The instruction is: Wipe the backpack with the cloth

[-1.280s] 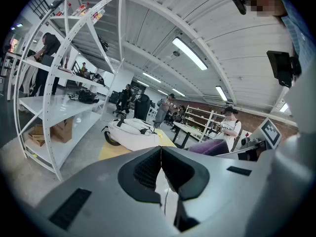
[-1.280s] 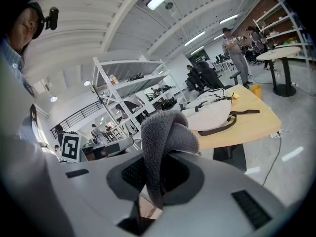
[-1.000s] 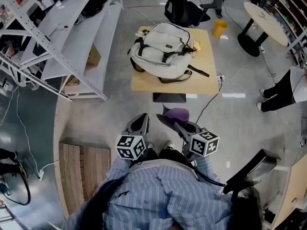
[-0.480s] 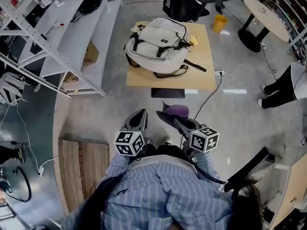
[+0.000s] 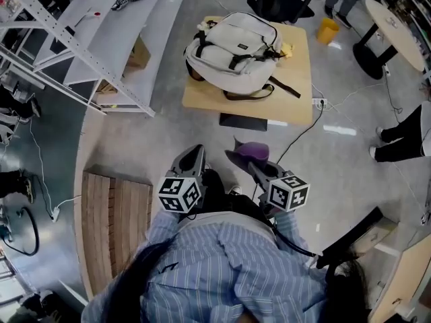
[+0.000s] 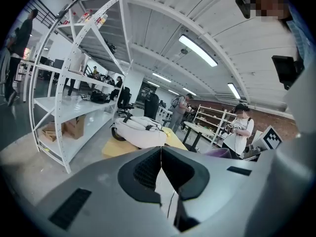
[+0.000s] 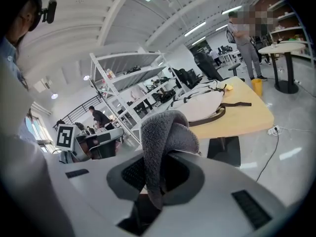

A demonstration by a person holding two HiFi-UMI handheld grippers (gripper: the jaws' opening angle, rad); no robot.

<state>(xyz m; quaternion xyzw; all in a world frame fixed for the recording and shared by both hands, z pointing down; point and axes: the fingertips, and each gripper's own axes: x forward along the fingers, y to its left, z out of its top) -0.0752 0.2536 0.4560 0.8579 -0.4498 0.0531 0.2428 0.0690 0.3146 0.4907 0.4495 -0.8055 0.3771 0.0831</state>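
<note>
Your right gripper (image 7: 157, 177) pinches the cloth (image 7: 165, 132); your left gripper (image 6: 160, 157) sits closed, empty. Backpack (image 5: 232, 46) lies on the far table (image 5: 291, 103), well apart from both.

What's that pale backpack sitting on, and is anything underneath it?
The backpack lies on a light wooden table. A yellow thing peeks out beside it. Anything else beneath is covered by the bag.

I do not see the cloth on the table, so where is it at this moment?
The cloth is clamped in the right gripper, at the head view's right, well short of the backpack on the wooden table.
</note>
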